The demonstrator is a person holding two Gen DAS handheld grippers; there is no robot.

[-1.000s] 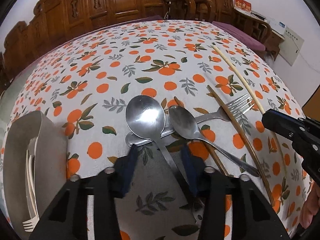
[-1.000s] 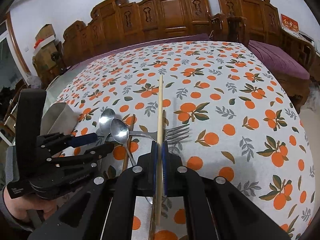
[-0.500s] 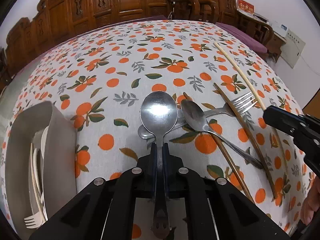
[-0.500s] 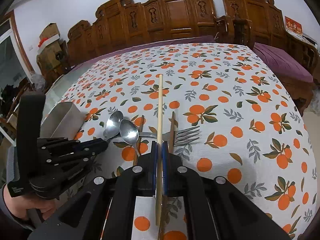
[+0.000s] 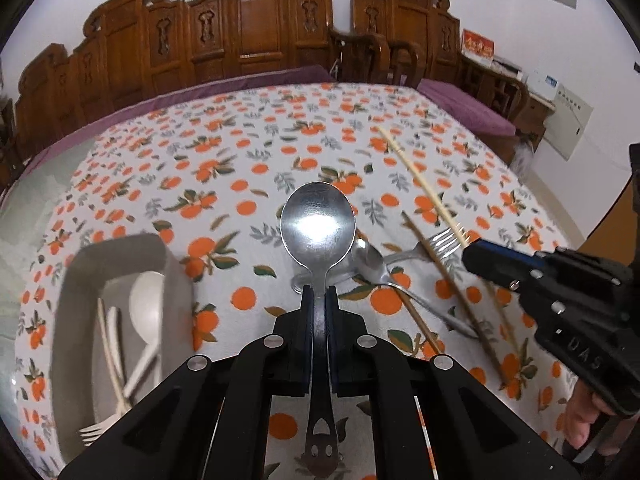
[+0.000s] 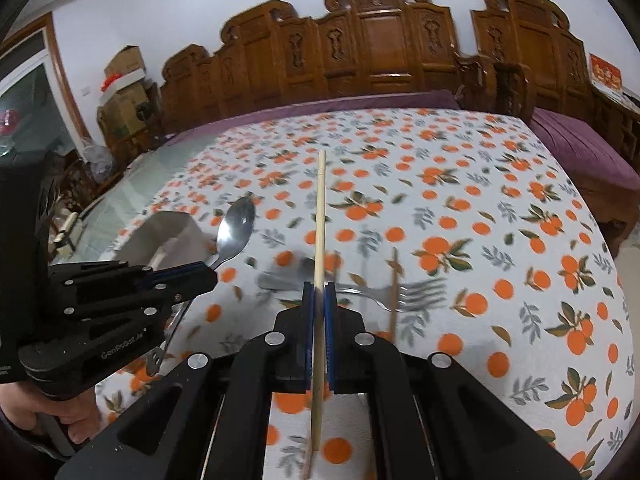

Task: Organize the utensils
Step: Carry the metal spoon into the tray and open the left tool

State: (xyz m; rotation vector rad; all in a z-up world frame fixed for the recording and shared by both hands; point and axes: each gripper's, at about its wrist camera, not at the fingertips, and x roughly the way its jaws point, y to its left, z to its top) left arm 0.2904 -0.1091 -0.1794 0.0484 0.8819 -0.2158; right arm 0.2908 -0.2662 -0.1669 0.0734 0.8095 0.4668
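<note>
My left gripper is shut on the handle of a large steel spoon and holds it lifted above the table; the spoon also shows in the right wrist view. My right gripper is shut on a pale chopstick and holds it raised. On the cloth between them lie a smaller steel spoon, a steel fork and brown chopsticks. A grey utensil tray at the left holds white plastic cutlery.
The table has an orange-print cloth. Carved wooden chairs stand along its far side. A purple cushioned bench is at the right. The right gripper's body is close beside the pile.
My left gripper closed on the large spoon's handle and lifted it off the pile, toward the tray side. My right gripper rose with the pale chopstick.
</note>
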